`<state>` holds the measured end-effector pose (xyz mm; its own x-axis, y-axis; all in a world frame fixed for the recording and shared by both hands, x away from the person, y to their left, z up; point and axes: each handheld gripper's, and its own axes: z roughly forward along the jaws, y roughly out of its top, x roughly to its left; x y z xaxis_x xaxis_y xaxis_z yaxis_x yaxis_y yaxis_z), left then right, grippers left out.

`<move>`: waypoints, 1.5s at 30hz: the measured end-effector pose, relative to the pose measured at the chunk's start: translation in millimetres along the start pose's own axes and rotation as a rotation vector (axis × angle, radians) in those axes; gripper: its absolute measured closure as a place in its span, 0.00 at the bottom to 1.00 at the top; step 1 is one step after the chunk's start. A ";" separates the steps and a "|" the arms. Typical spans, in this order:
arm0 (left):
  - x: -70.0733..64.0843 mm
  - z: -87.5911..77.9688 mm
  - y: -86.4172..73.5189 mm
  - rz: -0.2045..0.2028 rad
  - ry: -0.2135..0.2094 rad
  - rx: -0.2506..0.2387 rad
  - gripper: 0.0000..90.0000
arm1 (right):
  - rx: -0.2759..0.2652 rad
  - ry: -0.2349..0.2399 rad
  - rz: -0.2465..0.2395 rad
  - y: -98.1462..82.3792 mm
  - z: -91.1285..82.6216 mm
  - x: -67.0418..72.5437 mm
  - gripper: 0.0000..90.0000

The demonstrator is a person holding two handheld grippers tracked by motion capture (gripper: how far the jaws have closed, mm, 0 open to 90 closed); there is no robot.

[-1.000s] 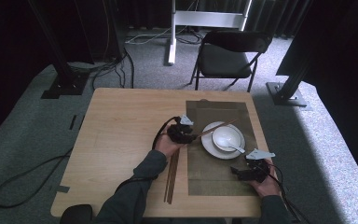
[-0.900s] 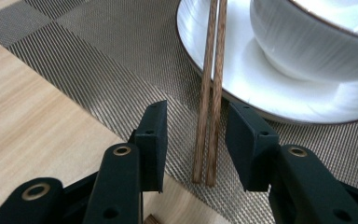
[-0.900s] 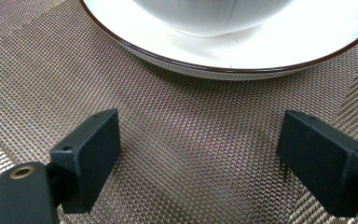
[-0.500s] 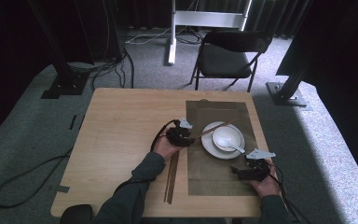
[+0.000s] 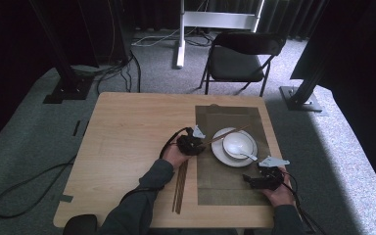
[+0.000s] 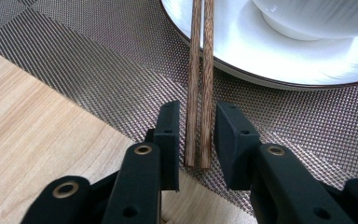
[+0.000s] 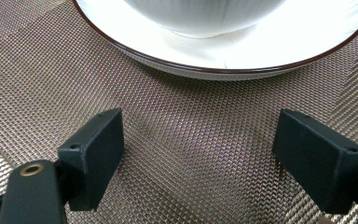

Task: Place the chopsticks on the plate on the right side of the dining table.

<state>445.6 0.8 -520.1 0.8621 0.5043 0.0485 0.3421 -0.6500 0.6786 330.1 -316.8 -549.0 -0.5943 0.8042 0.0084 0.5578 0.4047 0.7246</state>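
A pair of brown wooden chopsticks [image 6: 200,56] lies with its near ends on the woven placemat [image 6: 98,56] and its far ends on the white plate [image 6: 261,51]. My left gripper [image 6: 198,108] straddles the near ends. Its jaws have just been closing, and a thin gap still shows on each side of the sticks. In the high view the left gripper [image 5: 200,142] sits at the plate's [image 5: 218,152] left rim. A white bowl [image 5: 238,143] and a spoon [image 5: 248,156] rest on the plate. My right gripper [image 7: 200,121] hovers open over the mat, empty, facing the plate [image 7: 307,42].
A second pair of chopsticks [image 5: 180,188] lies on the bare wooden table [image 5: 127,127], left of the placemat [image 5: 225,186]. The right gripper [image 5: 252,177] is near the table's front right edge. A black chair [image 5: 237,58] stands behind the table.
The left hand and its gripper have shifted slightly toward the near side, at the plate's left rim. The right hand has stayed put.
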 end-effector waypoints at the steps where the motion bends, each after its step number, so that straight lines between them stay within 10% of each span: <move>1: 0.4 -0.1 0.4 0.003 0.000 0.001 0.82 | 0.000 0.000 0.001 0.0 0.0 0.1 0.18; 45: 1.3 5.1 21.0 0.162 -0.033 -0.008 0.90 | -0.021 -0.057 0.026 -0.9 -9.2 -2.0 0.22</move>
<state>455.8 -15.2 -509.4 0.9175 0.3745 0.1337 0.1950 -0.7168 0.6694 325.5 -322.9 -543.3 -0.5454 0.8381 -0.0111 0.5600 0.3742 0.7391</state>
